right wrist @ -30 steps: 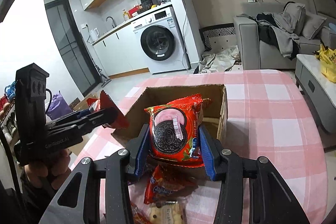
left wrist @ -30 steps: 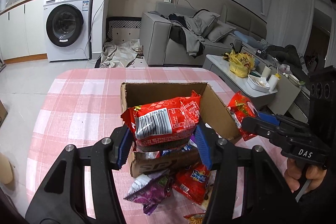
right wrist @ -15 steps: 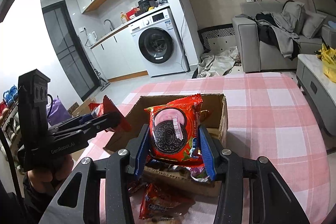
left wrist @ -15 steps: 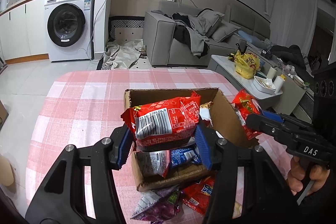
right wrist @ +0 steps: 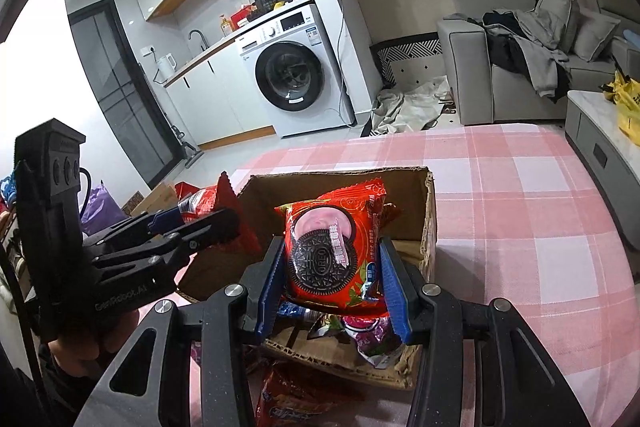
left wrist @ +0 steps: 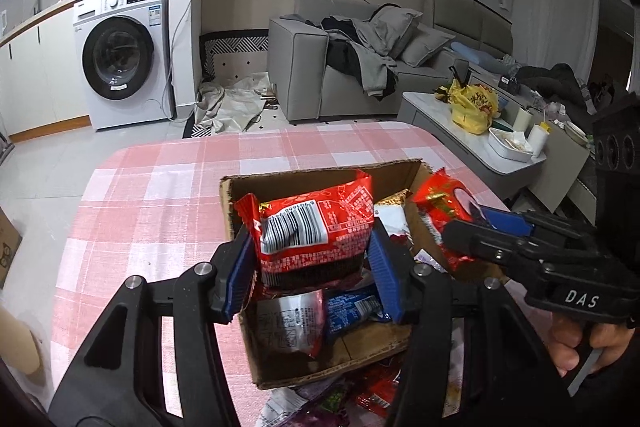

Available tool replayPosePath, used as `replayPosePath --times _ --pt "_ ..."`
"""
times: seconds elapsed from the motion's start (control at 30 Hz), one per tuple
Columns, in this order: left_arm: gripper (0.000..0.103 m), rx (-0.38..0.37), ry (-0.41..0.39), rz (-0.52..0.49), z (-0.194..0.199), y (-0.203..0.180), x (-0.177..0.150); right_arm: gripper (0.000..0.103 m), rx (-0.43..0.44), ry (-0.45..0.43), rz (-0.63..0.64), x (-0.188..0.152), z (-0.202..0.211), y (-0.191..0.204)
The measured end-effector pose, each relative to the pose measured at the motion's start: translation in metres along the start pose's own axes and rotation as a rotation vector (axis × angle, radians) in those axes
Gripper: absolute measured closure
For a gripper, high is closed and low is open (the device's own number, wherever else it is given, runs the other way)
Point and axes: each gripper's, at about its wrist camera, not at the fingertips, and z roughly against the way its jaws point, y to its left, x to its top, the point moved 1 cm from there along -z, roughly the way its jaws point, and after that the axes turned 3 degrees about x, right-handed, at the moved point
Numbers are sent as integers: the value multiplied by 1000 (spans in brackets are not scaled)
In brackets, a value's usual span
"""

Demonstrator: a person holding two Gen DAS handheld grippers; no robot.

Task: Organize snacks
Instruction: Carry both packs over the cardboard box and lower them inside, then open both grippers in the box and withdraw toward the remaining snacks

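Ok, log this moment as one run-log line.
left gripper: shut on red packet | right gripper: shut on Oreo packet | both above cardboard box

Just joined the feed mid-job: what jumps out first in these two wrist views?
Each tool grips a red snack pack over the cardboard box on the pink checked table: the left tool holds a barcode pack, the right tool an Oreo pack. The box already holds several packets, and more lie on the table at its near side.
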Motion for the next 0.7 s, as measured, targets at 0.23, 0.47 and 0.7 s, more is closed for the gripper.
replayPosePath --times 0.23,0.47,0.7 --pt "53 -11 26 -21 -19 -12 -2 57 -29 5 9 2 -7 -4" --pt "53 2 52 -36 -37 -19 -6 57 -76 19 59 0 -22 -3" --pt "53 3 73 -28 -48 -12 -8 57 -103 19 85 1 -35 -1"
